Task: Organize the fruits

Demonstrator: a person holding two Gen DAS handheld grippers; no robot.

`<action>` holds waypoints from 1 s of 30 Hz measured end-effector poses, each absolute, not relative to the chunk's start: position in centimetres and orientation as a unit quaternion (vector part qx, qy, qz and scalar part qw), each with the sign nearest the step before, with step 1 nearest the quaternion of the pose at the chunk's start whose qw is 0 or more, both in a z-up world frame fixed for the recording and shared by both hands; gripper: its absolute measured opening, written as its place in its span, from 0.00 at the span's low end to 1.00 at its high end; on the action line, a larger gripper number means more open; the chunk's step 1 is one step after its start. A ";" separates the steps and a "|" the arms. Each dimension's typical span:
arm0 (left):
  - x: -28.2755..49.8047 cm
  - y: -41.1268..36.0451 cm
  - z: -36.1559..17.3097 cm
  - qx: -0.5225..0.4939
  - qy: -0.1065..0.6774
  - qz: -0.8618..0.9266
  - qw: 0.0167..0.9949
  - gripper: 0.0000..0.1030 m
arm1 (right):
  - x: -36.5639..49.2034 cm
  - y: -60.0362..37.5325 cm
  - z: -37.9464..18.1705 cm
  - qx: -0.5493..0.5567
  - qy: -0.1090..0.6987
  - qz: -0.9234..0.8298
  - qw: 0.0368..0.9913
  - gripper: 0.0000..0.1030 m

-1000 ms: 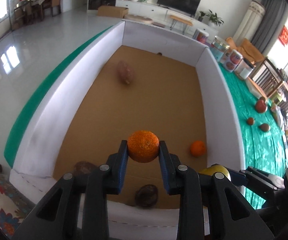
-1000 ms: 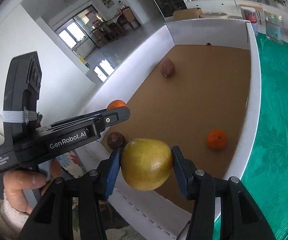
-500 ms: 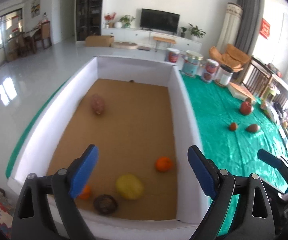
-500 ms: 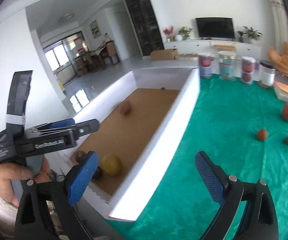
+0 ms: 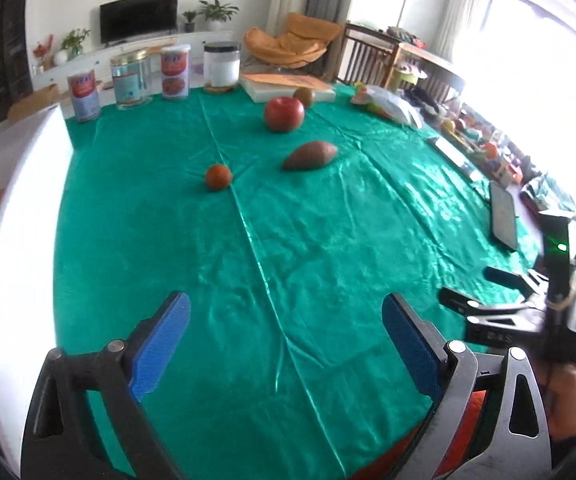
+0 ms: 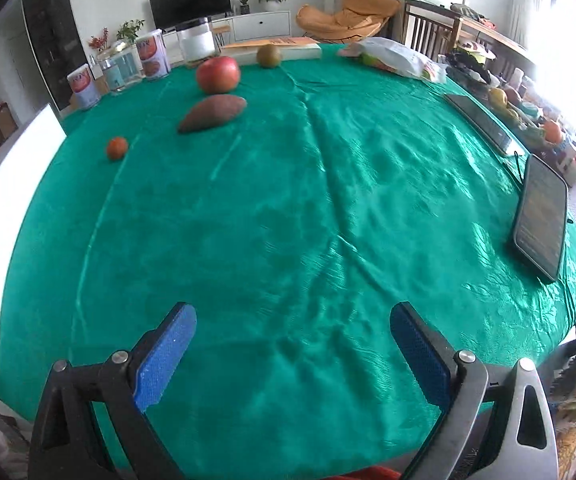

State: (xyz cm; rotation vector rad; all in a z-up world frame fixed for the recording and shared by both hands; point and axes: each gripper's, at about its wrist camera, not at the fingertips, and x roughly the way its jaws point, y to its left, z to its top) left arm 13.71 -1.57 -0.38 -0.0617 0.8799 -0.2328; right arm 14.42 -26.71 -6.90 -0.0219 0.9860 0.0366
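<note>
On the green cloth lie a small orange fruit (image 5: 218,177) (image 6: 117,147), a sweet potato (image 5: 309,155) (image 6: 212,113), a red apple (image 5: 284,114) (image 6: 218,74) and a brown round fruit (image 5: 303,97) (image 6: 268,55), all towards the far side. My left gripper (image 5: 286,328) hovers over bare cloth well short of them; its jaws are opening and nothing is between them. My right gripper (image 6: 291,332) is open and empty over the cloth too. The white box wall (image 5: 20,200) (image 6: 12,176) stands at the left.
Several tins and jars (image 5: 128,80) line the cloth's far edge beside a flat white box (image 5: 288,86). A plastic bag (image 6: 395,58), a flat dark device (image 6: 483,122) and a propped phone (image 6: 541,216) occupy the right side.
Both grippers let go of their fruits, the orange and the yellow one, into the box and opened wide. Both then swung right, from over the box to over the green cloth.
</note>
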 end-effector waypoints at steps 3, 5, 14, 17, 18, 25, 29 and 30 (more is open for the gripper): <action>15.8 -2.1 -4.1 -0.010 0.429 -0.081 0.899 0.94 | 13.5 -28.1 -8.5 -0.006 0.459 0.010 0.888 0.95; 17.0 -2.3 -6.0 -0.001 0.436 -0.059 0.898 0.94 | 12.7 -28.6 -8.9 -0.005 0.453 0.006 0.891 0.95; 18.8 -1.7 -8.5 0.004 0.448 -0.013 0.894 1.00 | 12.2 -28.9 -9.6 -0.014 0.429 0.010 0.903 1.00; 19.0 -1.8 -8.6 0.004 0.449 -0.012 0.894 1.00 | 12.1 -29.0 -9.6 -0.014 0.425 0.009 0.905 1.00; 19.0 -1.9 -8.7 0.004 0.448 -0.012 0.894 1.00 | 12.0 -29.0 -9.7 -0.014 0.422 0.009 0.906 1.00; 19.1 -1.9 -8.7 0.002 0.449 -0.014 0.893 1.00 | 11.9 -29.0 -9.7 -0.014 0.413 0.006 0.911 1.00; 19.1 -1.9 -8.7 0.002 0.449 -0.014 0.893 1.00 | 11.9 -29.0 -9.7 -0.014 0.409 0.005 0.913 1.00; 19.1 -1.9 -8.7 0.002 0.449 -0.014 0.893 1.00 | 11.9 -29.1 -9.7 -0.014 0.408 0.004 0.913 1.00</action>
